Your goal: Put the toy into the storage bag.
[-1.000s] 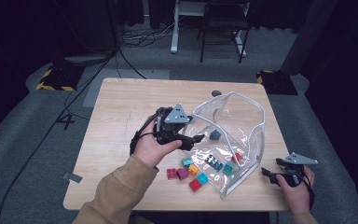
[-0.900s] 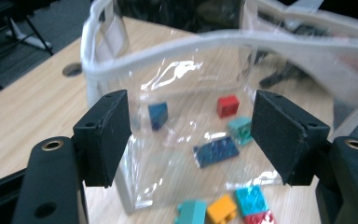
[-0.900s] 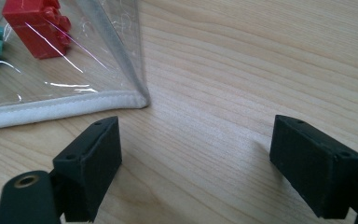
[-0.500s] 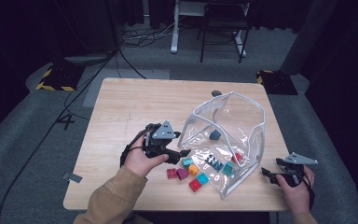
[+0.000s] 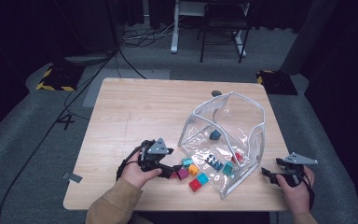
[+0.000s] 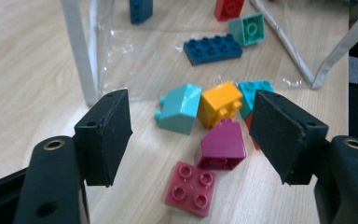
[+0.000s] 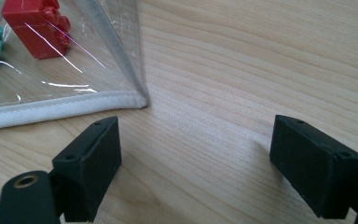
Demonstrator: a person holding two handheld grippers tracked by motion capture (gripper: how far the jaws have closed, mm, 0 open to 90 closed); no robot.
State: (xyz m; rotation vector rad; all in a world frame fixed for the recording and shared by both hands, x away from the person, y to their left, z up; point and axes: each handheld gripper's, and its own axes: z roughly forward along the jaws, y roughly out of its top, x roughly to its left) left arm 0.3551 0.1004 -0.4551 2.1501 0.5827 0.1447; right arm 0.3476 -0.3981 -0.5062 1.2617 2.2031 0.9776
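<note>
A clear plastic bag (image 5: 228,140) lies open on the wooden table (image 5: 135,112), its mouth toward several loose bricks. My left gripper (image 5: 168,169) (image 6: 191,135) is low over the table, open, aimed at that pile. A magenta sloped brick (image 6: 221,145) (image 5: 182,174) and a dark pink square brick (image 6: 191,188) lie in the gap ahead of its pads, untouched. Just beyond are a teal brick (image 6: 179,109) and an orange brick (image 6: 220,103). My right gripper (image 5: 270,176) (image 7: 196,154) rests open on bare wood beside the bag's corner seam (image 7: 121,100), holding nothing.
Inside the bag lie a dark blue plate (image 6: 212,46) (image 5: 213,161), a teal brick (image 6: 248,29), a red brick (image 7: 35,28) and a dark blue brick (image 5: 215,134). A red brick (image 5: 195,185) and a cyan brick (image 5: 202,178) sit near the table's front edge.
My left gripper has come down from above the bag's mouth to table level at the loose bricks, shifting toward the person. The right gripper has stayed put.
</note>
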